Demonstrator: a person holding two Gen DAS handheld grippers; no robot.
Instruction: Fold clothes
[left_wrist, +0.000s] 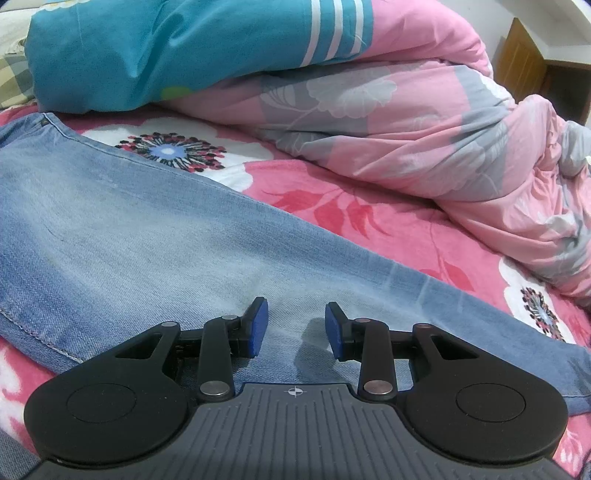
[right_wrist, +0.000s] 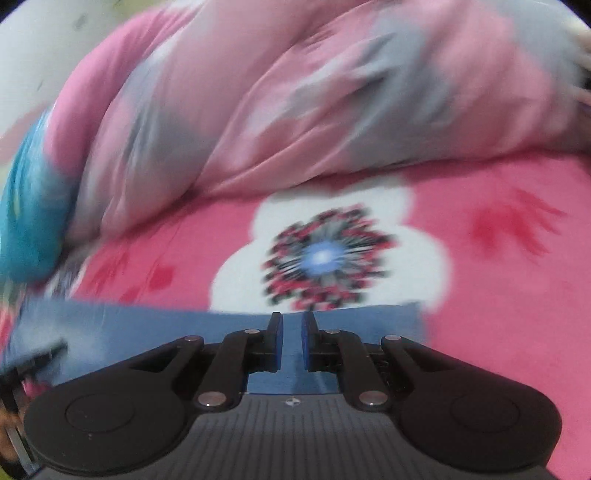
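Note:
Light blue jeans (left_wrist: 147, 229) lie flat across a pink flowered bedsheet (left_wrist: 369, 206), running from upper left to lower right. My left gripper (left_wrist: 296, 325) hovers just over the denim, open, with nothing between its blue pads (left_wrist: 258, 325). The right wrist view is blurred by motion. In it, my right gripper (right_wrist: 292, 332) has its fingers nearly together on the straight far edge of the jeans (right_wrist: 147, 332), which stays sharp while the bed behind smears.
A crumpled pink and grey quilt (left_wrist: 406, 122) is heaped behind the jeans, its blurred bulk (right_wrist: 295, 92) also filling the right wrist view. A teal cover with white stripes (left_wrist: 147, 48) lies on it. A wooden cabinet (left_wrist: 524, 62) stands at the far right.

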